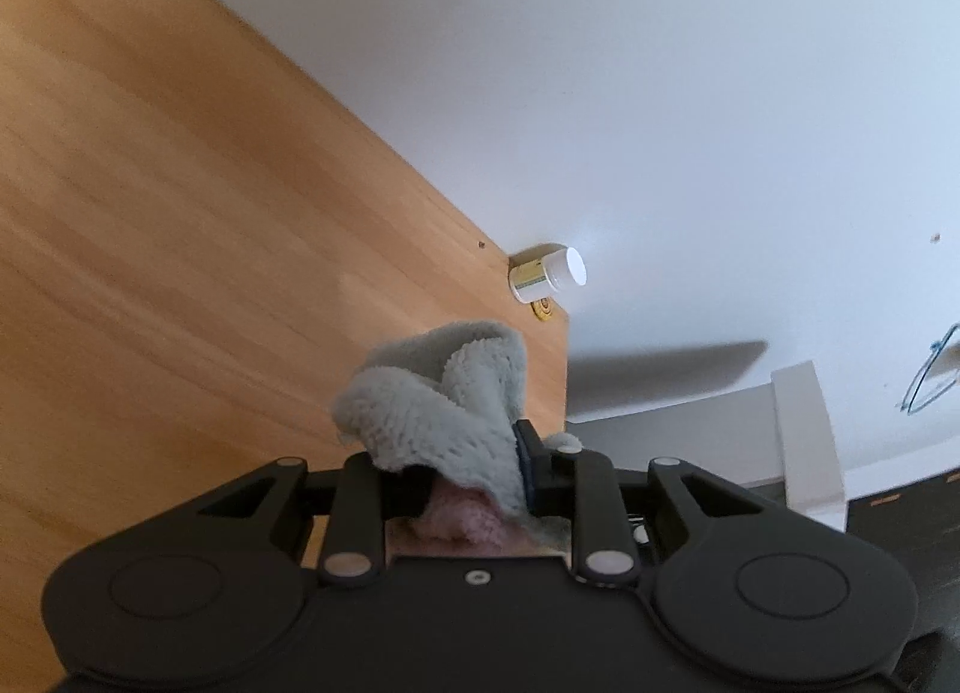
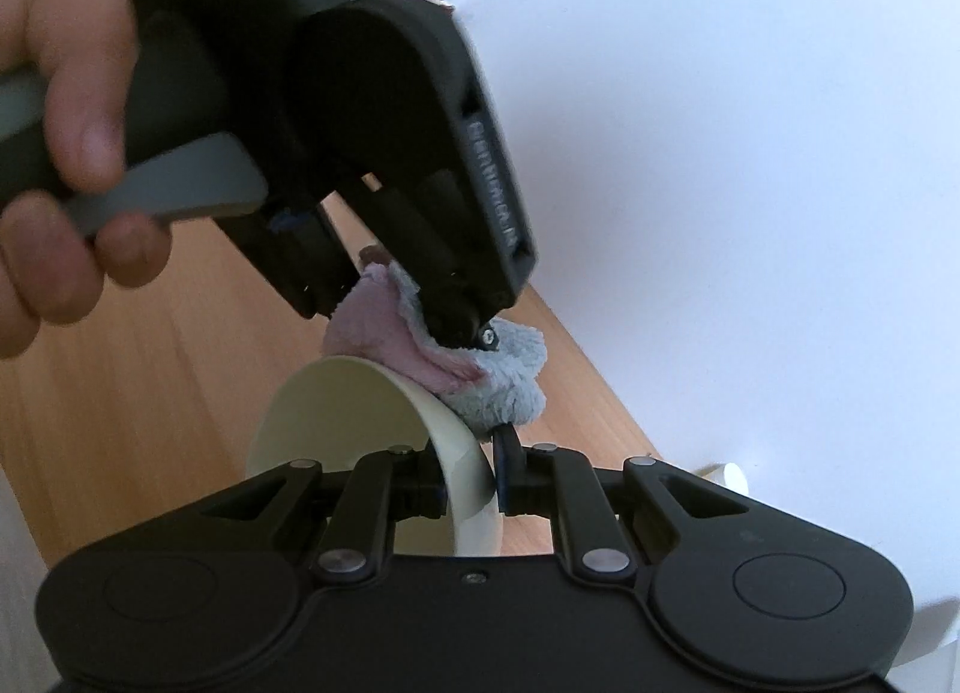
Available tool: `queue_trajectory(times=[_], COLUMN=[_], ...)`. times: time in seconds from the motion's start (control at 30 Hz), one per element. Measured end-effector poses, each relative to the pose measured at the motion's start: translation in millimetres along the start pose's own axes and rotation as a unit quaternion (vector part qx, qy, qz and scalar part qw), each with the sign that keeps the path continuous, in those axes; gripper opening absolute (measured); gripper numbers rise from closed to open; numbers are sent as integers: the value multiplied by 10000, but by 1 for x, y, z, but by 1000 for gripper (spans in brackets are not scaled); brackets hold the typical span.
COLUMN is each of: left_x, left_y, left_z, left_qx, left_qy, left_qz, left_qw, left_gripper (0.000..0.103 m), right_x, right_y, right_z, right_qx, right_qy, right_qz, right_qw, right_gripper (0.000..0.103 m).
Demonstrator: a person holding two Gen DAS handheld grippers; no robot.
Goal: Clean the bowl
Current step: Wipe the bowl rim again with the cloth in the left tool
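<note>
So the right gripper (image 2: 474, 477) has its jaws pinched onto the wall of the bowl (image 2: 336, 411), a cream-coloured one, with one finger inside the rim and the other outside, so the bowl sits tipped on its side right between the jaws with its opening facing left in the right wrist view. The left gripper (image 2: 462, 327) comes in from above and its jaws are clamped on a fluffy cloth (image 2: 504, 381), grey on one face and pink on the other. That cloth is bunched up past the left jaw tips and is pressed against the outer upper edge of the bowl, just beyond the right jaws. A hand (image 2: 60, 153) wraps the left gripper's handle, fingers on the grey trigger. From the left wrist view you get the same cloth (image 1: 444, 399) bulging forward out of the left gripper (image 1: 474, 477), grey pile on top and a bit of pink tucked back near the base of the jaws. Beyond the jaws there's the wooden table (image 1: 150, 213), and a small white-capped bottle (image 1: 549, 273) at its far edge, well past the cloth.
</note>
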State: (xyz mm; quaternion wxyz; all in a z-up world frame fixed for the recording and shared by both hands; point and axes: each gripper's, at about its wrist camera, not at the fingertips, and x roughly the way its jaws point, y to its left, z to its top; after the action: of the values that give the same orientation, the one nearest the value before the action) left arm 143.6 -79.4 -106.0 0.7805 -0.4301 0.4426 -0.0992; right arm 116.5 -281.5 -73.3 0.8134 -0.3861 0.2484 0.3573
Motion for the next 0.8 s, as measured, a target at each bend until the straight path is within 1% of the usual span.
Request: queue_trajectory(times=[0.07,0.1,0.23,0.3,0.4,0.5,0.57,0.63,0.7,0.77,0.8], left_x=[3,7,22,29,31,28,23,18,12,7,3], left_y=[5,10,37,48,57,55,53,49,39,27,17], left_z=[0,1,2,1,0,2,4,6,7,8,7], left_qx=[47,9,-374,-545,-816,-875,-934,-977,-904,-786,-641], left_qy=[29,75,290,461,514,479,395,309,244,186,149], left_qz=[81,180,406,487,357,239,137,31,-93,-216,-251], left_qw=[10000,9998,9981,9963,9947,9947,9948,9947,9956,9965,9975], left_gripper=[25,25,25,24,23,22,22,22,22,22,23], right_x=[3,3,3,3,4,6,1,2,-8,-6,-6], right_y=[2,2,2,-1,-8,-8,3,-2,-13,-6,-3], right_z=[-3,-4,-10,-11,-14,-17,-7,-2,3,5,5], right_qx=[-112,-123,-65,-16,181,313,401,539,637,775,843], right_qy=[20,22,-8,-39,-91,-100,-110,-104,-86,-51,-34], right_qz=[-19,-21,-30,-60,-104,-86,-49,33,97,138,159], right_qw=[9999,9999,10000,10000,9997,9994,9991,9985,9979,9969,9963], right_gripper=[15,15,15,15,15,15,15,15,15,15,15])
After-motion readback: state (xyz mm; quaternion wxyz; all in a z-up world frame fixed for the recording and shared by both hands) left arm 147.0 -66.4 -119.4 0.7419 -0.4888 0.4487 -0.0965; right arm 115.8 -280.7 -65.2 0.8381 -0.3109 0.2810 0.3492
